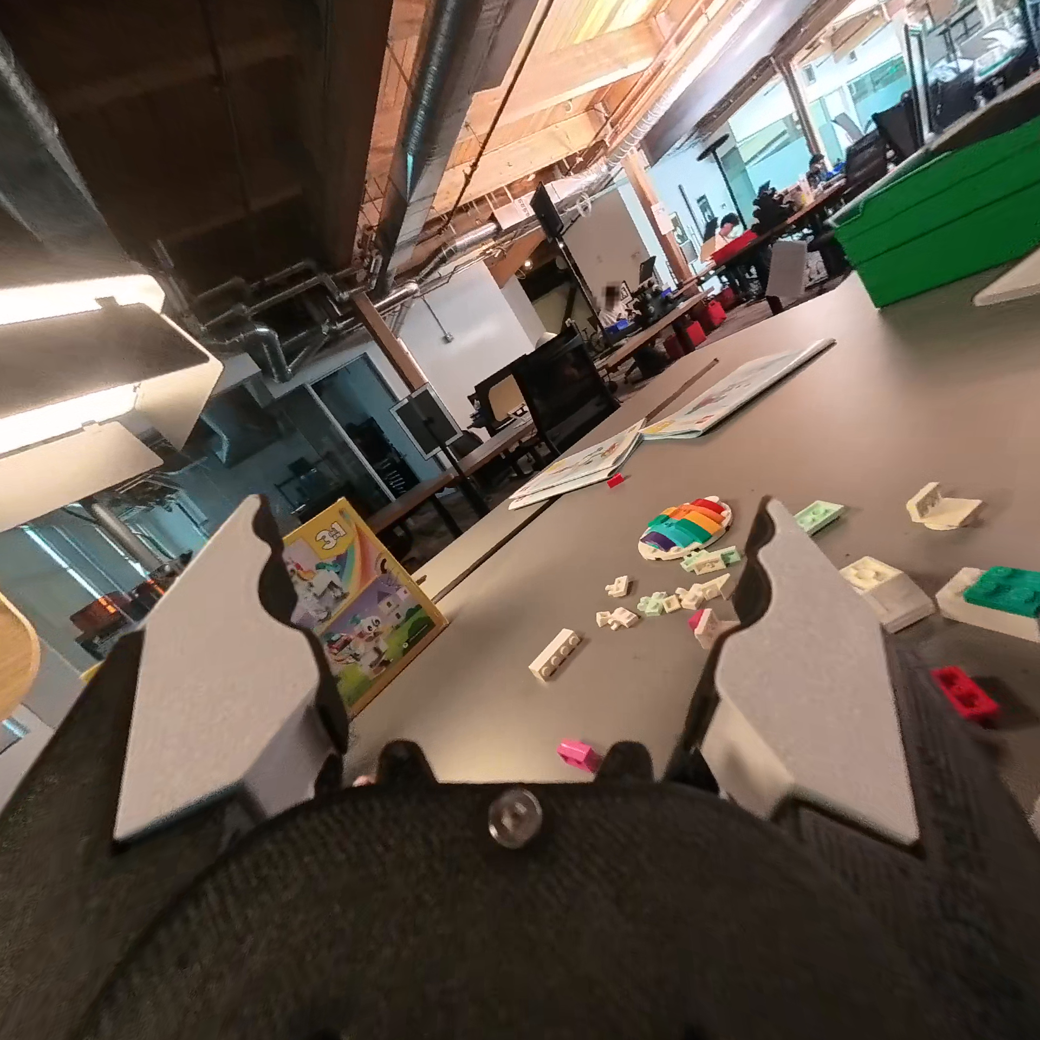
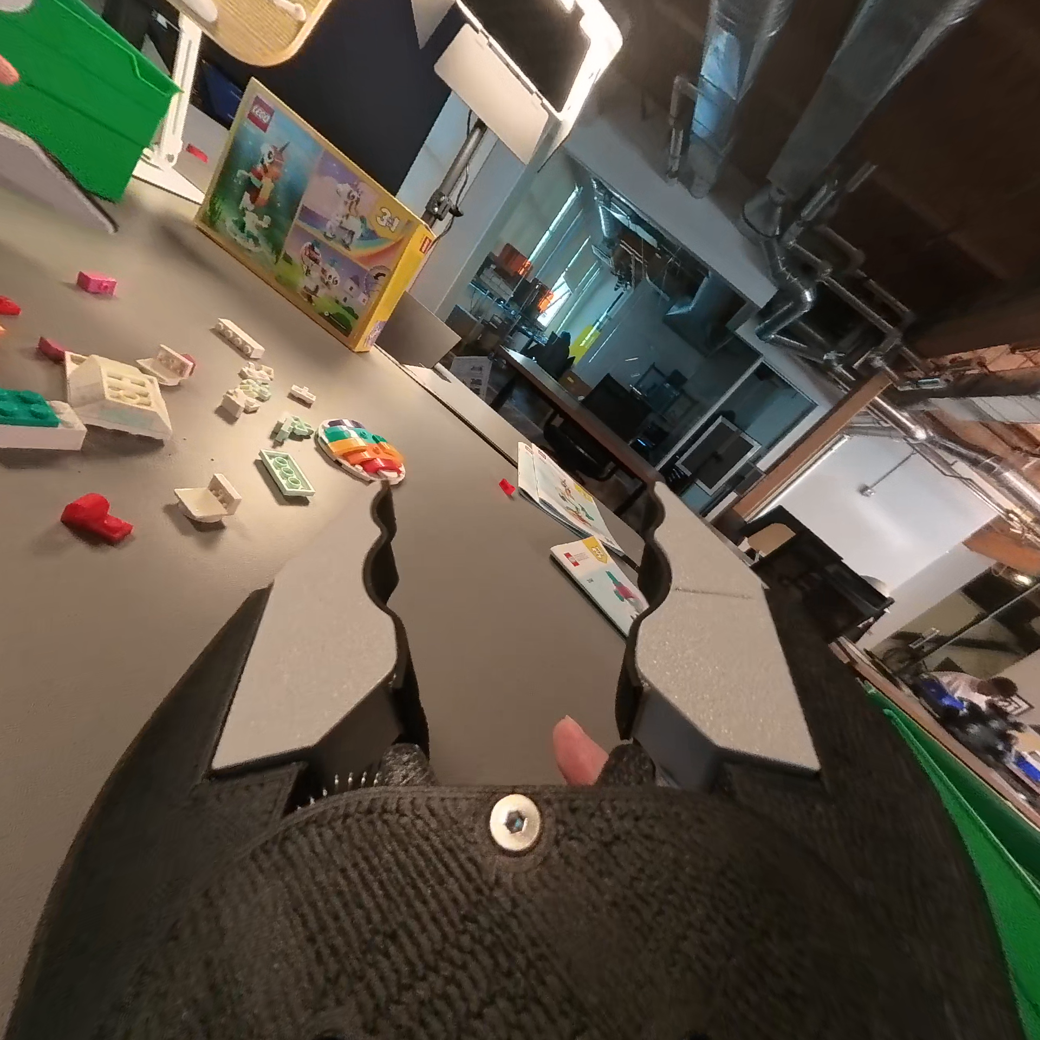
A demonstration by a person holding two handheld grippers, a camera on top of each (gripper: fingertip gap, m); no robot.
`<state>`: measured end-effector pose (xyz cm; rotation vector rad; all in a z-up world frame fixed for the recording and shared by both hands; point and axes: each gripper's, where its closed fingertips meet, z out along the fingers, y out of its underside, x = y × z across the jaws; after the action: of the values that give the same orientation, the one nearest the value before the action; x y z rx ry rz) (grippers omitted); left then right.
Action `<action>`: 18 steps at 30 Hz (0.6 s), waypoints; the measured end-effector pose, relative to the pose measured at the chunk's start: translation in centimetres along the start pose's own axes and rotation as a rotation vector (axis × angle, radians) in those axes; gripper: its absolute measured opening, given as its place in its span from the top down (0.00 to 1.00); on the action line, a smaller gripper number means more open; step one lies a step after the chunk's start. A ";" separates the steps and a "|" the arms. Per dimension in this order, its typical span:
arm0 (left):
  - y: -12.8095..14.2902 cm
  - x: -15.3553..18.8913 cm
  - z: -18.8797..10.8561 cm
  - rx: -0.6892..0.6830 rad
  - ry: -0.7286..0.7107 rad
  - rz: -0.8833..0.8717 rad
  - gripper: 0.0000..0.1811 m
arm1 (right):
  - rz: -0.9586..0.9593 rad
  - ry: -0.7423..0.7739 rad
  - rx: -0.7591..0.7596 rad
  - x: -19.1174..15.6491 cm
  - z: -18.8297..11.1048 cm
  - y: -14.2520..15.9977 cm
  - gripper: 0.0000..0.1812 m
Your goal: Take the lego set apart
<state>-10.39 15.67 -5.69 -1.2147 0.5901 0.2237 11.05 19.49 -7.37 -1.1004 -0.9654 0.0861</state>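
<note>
We hold both hand-held grippers tilted low over the table, left and right spread apart, empty. Lego pieces lie scattered; far-right bricks are cut off.

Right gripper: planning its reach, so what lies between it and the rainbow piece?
Nothing: the right wrist view shows only bare grey table between the open right gripper and the rainbow piece.

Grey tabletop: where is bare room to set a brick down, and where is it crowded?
Bare: the grey tabletop between the right tongs, bordered by the round rainbow-striped plate and the open instruction booklets. Crowded: the small white and mint bricks between that plate and the yellow picture box.
</note>
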 end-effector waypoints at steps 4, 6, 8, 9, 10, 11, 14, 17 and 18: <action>-1.0 -1.9 -0.8 0.020 -0.129 -0.161 0.14 | 0.007 0.008 0.000 0.2 -0.4 -0.3 0.59; -1.6 -2.7 -1.6 0.040 -0.202 -0.236 0.15 | 0.045 0.010 0.001 0.5 -0.5 -0.4 0.61; -1.8 -2.4 -2.1 0.017 -0.207 -0.228 0.24 | 0.080 0.020 -0.004 1.0 -0.6 -0.3 0.62; -2.0 -1.9 -2.3 0.008 -0.204 -0.198 0.30 | 0.090 0.034 -0.003 1.3 -0.7 -0.4 0.62; -2.2 -1.3 -2.5 -0.003 -0.192 -0.172 0.33 | 0.097 0.053 -0.003 1.7 -1.1 -0.5 0.63; -2.2 -0.6 -2.6 -0.028 -0.178 -0.160 0.35 | 0.109 0.064 -0.006 2.1 -1.7 -0.7 0.64; -2.4 1.3 -3.3 -0.089 -0.157 -0.172 0.35 | 0.159 0.055 0.027 2.8 -4.7 -3.4 0.64; -2.9 2.3 -4.2 -0.120 -0.171 -0.187 0.34 | 0.225 0.060 0.094 3.8 -11.3 -7.1 0.64; -3.1 2.4 -4.5 -0.126 -0.179 -0.188 0.34 | 0.248 0.074 0.109 4.1 -14.1 -7.7 0.64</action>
<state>-8.33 10.12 -5.48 -1.3470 0.3070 0.2102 20.37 7.71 -0.34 -1.1106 -0.7462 0.2949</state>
